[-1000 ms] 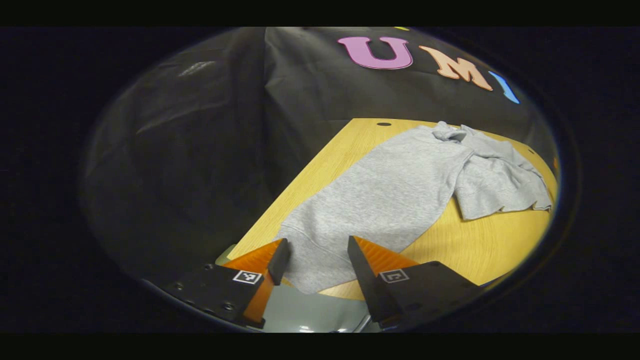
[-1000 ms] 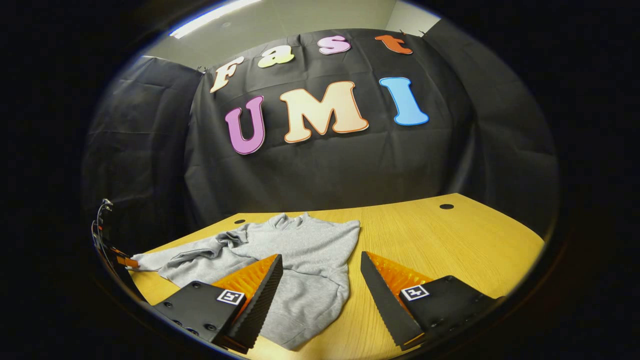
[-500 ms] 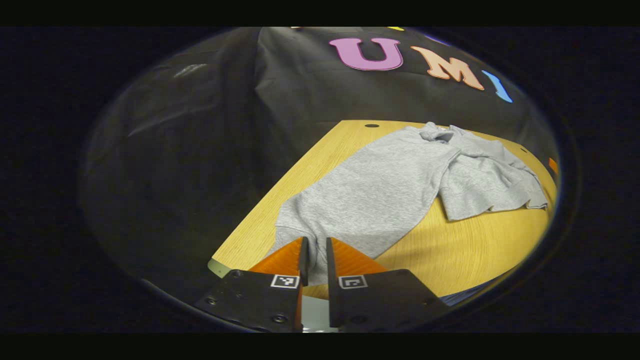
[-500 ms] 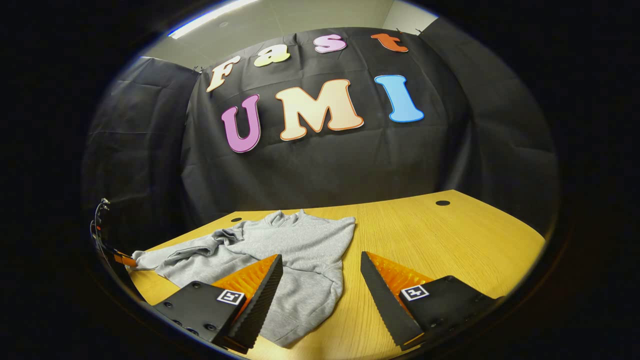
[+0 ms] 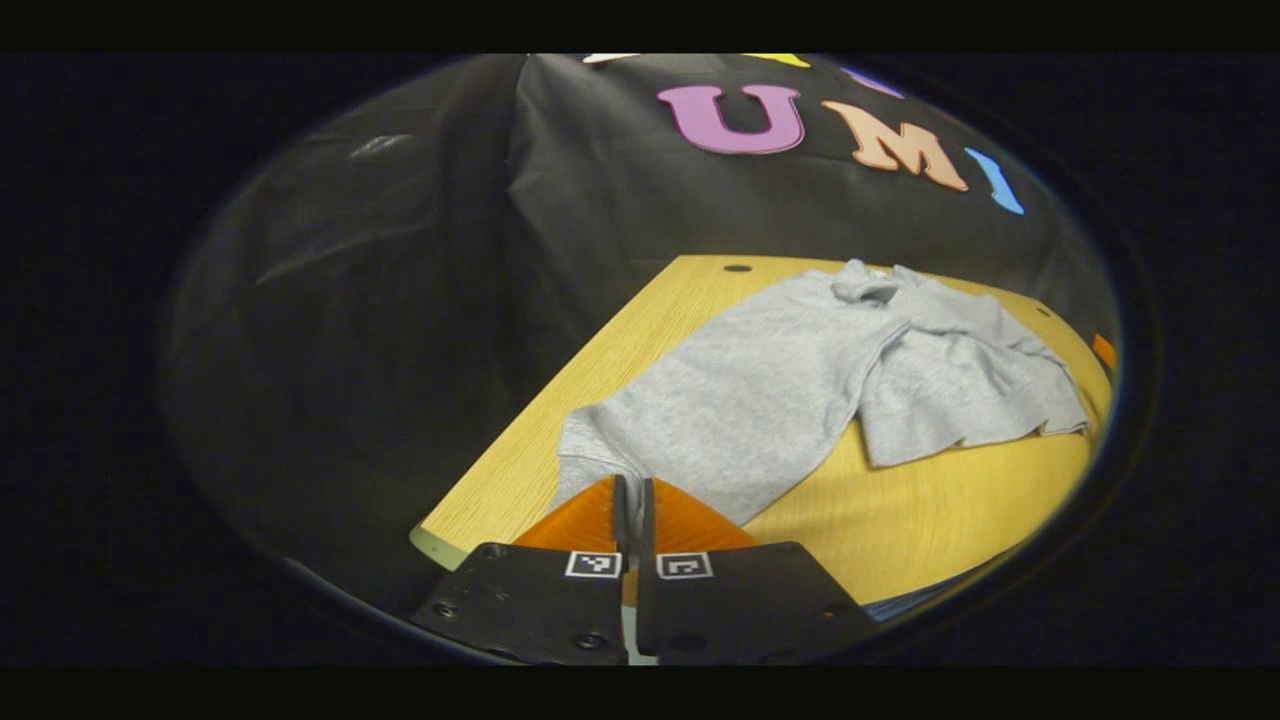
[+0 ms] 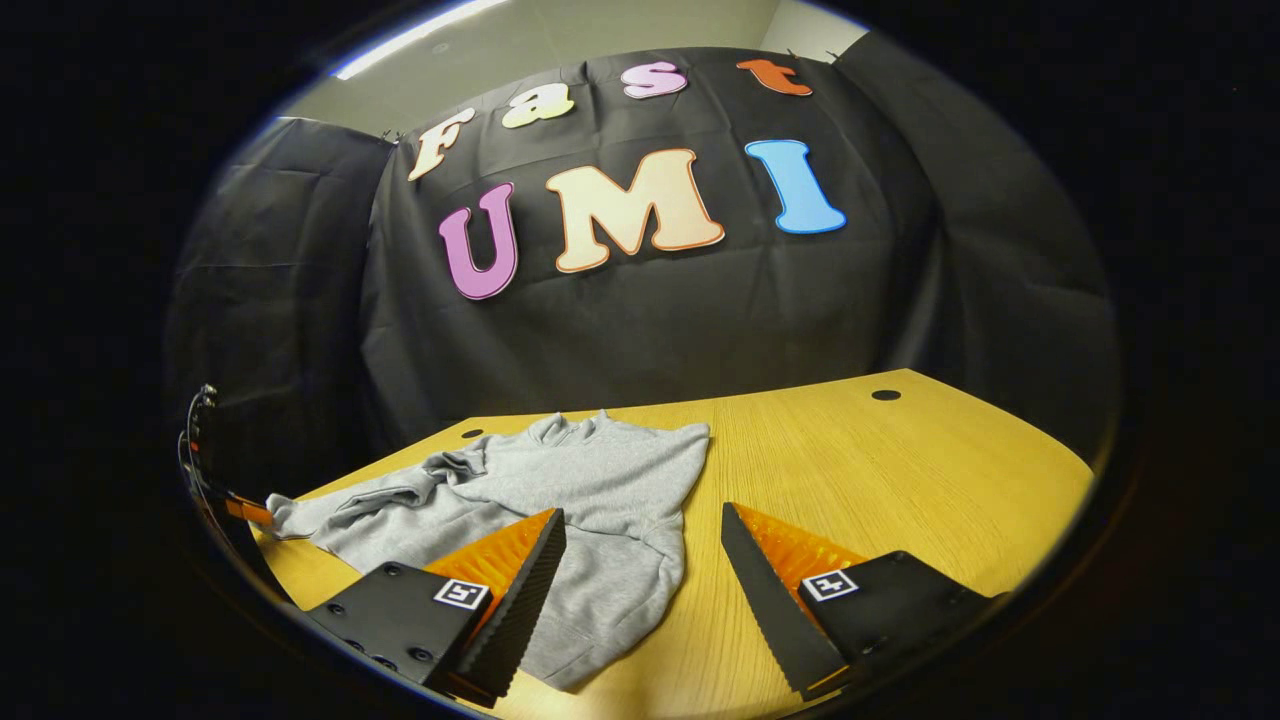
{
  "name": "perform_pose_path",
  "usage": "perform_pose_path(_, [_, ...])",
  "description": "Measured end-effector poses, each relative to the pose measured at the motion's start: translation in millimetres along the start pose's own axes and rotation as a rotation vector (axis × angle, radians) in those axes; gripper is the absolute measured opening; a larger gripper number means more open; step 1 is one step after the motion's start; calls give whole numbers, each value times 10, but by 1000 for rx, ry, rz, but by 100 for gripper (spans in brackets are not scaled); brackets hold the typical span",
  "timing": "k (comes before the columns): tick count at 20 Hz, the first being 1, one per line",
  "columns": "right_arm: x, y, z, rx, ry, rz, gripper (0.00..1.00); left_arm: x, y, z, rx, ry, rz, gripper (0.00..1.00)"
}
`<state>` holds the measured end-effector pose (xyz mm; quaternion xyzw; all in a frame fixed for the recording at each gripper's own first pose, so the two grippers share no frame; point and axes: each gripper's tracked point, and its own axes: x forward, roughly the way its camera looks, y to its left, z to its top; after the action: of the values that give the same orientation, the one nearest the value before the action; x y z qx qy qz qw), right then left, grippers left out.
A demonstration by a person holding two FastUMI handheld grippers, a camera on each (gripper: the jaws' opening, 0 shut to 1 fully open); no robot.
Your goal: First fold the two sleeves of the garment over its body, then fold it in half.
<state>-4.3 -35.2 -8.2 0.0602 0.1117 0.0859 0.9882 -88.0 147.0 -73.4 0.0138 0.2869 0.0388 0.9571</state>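
Observation:
A grey sweatshirt (image 5: 760, 400) lies on the wooden table (image 5: 950, 510), its collar toward the black back cloth. In the left gripper view, my left gripper (image 5: 633, 492) is shut on the near end of one sleeve, at the table's left front corner. In the right gripper view, that sleeve (image 6: 350, 505) runs left from the sweatshirt (image 6: 600, 480) to the left gripper (image 6: 228, 508) at the edge of the picture. My right gripper (image 6: 642, 512) stands open just above the sweatshirt's lower part, with nothing between its fingers.
Bare table (image 6: 880, 470) stretches to the right of the sweatshirt, with small cable holes (image 6: 885, 395) near its back edge. Black cloth walls close the booth behind and to the left. The table's front edge (image 5: 440, 545) lies just under the left gripper.
My left gripper went from wide open to shut on the sleeve's end and lifted it slightly. The right gripper stayed open and hardly moved.

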Motion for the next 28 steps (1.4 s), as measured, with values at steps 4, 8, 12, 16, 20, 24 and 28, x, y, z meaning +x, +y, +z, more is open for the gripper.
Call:
perform_pose_path(4, [-9, -11, 1, -1, 0, -4, 97, -7, -535, 686, 12, -119, -139, 0])
perform_pose_path(8, [-55, 2, 41, 8, -11, 3, 97, 38, -1067, 1252, 87, -217, -240, 0])
perform_pose_path(12, [-51, 29, 32, 22, -8, 14, 97, 82, -1754, 1699, 110, -299, -369, 0])
perform_pose_path(16, [-58, 31, 4, 21, 3, 20, 97, 113, -2559, 2108, 132, -364, -512, 0])
perform_pose_path(20, [-72, 7, 36, 27, -6, 19, 97, 118, -3461, 2379, 173, -384, -667, 0])
perform_pose_path(24, [-41, -46, 29, 32, 1, 14, 97, 173, -4203, 2437, 182, -376, -767, 0])
perform_pose_path(28, [-23, -113, 26, 35, 10, 12, 97, 348, -4861, 2418, 174, -345, -833, 0])
